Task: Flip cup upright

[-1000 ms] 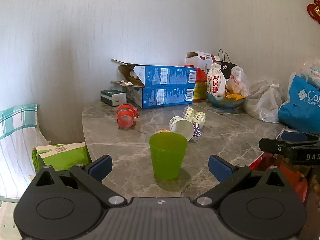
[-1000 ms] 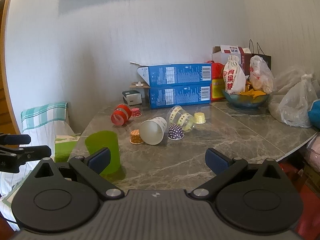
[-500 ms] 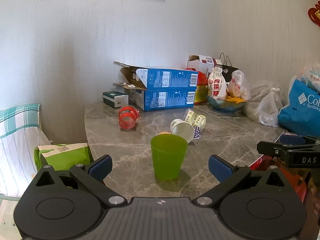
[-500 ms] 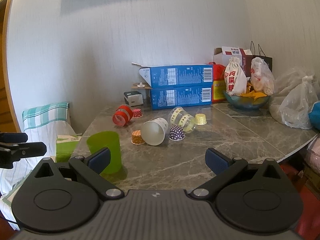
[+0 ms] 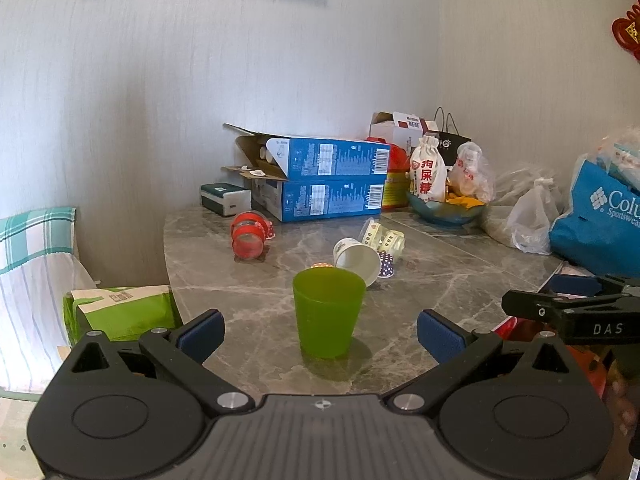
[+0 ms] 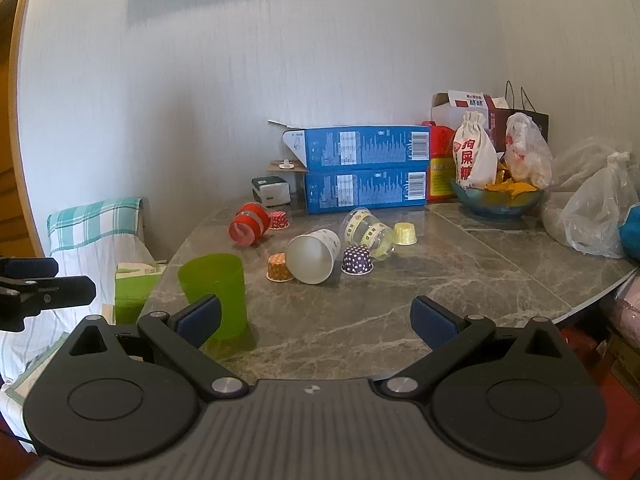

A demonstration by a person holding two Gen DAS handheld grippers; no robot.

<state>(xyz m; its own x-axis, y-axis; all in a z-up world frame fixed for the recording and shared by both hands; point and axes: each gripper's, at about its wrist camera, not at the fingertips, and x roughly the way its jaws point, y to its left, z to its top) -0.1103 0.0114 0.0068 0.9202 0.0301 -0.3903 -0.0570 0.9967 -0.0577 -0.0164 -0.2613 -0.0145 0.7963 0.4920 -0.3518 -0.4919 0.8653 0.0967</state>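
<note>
Stood upright near the counter (image 5: 420, 320) front edge, green cup (image 5: 328, 312) partly hidden behind a right tongs (image 6: 316, 316) finger, inside unseen; left tongs (image 5: 320, 330) and right tongs gaped wide, gripped nothing.

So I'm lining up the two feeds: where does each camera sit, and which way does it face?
Left wrist: on the left gripper, low at the table's near edge, facing the green cup and the wall; its open fingers and the right gripper show.
Right wrist: on the right gripper, further right, facing the tipped cups; its open fingers and the left gripper show.
Shared: green cup, tipped cups, blue boxes.
</note>
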